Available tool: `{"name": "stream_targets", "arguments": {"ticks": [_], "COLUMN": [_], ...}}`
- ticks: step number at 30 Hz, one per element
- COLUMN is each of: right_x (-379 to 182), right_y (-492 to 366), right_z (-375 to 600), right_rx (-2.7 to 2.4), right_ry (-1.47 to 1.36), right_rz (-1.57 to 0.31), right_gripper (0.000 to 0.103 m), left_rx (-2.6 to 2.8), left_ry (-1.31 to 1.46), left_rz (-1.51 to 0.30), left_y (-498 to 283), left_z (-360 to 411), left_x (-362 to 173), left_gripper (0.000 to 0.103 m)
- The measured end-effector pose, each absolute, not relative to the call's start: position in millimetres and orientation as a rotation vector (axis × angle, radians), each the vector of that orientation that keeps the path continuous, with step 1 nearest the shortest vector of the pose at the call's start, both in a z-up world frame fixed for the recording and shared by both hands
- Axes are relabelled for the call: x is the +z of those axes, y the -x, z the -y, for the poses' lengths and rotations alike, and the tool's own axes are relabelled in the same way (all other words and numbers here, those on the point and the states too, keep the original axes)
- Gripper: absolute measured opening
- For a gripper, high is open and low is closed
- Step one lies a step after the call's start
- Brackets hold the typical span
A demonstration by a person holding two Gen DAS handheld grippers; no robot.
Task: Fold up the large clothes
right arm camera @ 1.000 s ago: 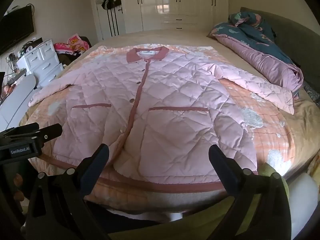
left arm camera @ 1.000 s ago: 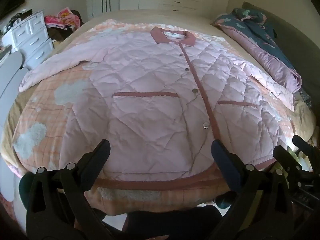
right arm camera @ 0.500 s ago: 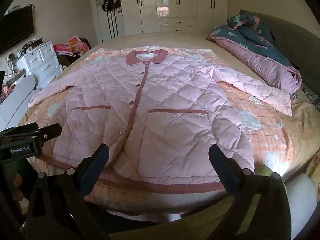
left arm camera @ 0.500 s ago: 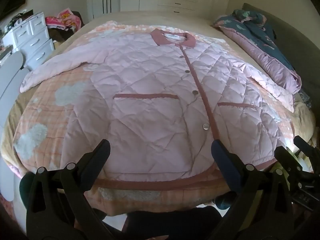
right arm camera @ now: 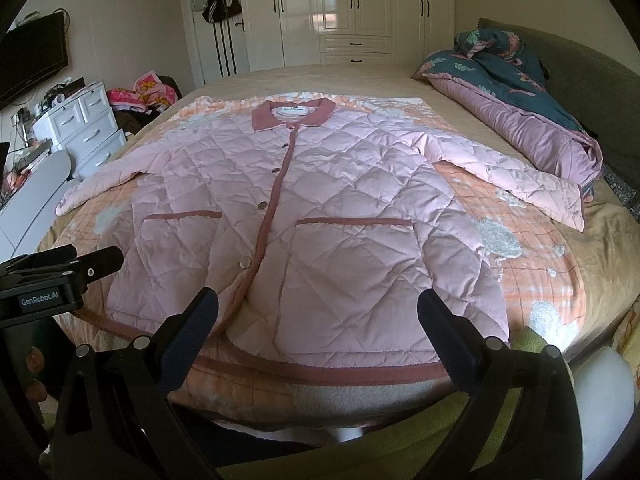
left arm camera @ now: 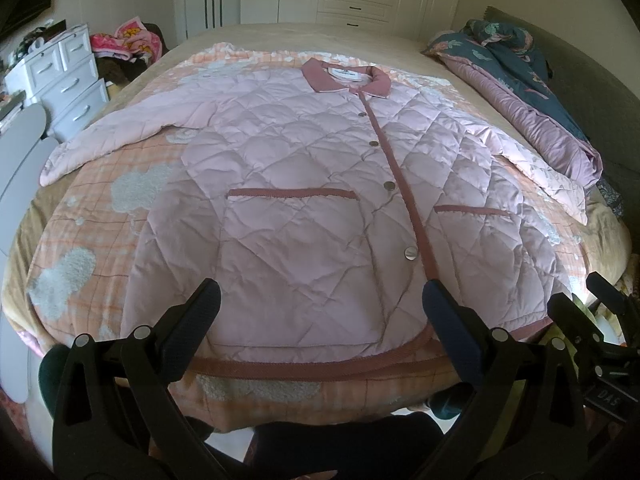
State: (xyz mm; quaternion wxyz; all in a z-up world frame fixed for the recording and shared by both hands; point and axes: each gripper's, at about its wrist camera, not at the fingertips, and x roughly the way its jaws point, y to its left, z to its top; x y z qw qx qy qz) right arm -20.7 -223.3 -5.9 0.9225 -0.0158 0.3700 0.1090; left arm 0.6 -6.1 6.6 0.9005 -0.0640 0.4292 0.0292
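A large pink quilted jacket (left arm camera: 304, 200) with a dark-pink collar, placket and pocket trims lies flat and buttoned on the bed, both sleeves spread out; the same jacket (right arm camera: 320, 216) fills the right wrist view. My left gripper (left arm camera: 320, 304) hovers open just short of the jacket's hem, over its left half. Over the hem's right half my right gripper (right arm camera: 318, 312) hangs open too, nothing between its fingers. Each gripper shows at the edge of the other's view.
The jacket rests on an orange checked blanket (left arm camera: 100, 216) over the bed. A rolled teal and mauve duvet (right arm camera: 516, 96) lies along the bed's right side. White drawers (right arm camera: 80, 128) and a clothes pile stand left; wardrobes (right arm camera: 352, 12) line the far wall.
Both views have pulled back and risen slightly, so the jacket sits a little lower and farther in frame. The jacket itself has not moved and both grippers stay open.
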Motion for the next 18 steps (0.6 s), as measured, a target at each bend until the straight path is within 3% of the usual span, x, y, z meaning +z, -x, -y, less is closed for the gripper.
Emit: {"name": "stream_targets", "arguments": {"ticks": [18], "right_x": [-7.5], "right_y": [20.0], "right_z": [223.7], "right_rx": [0.225], "right_ry": [0.031], "right_rz": [-0.760], "right_gripper": [0.099], "left_rx": [0.060], "left_ry": [0.134], "left_rz": [-0.890], "left_y": [-0.3], "left_z": [6.3], "left_x": [7.1], "left_gripper": [0.095]}}
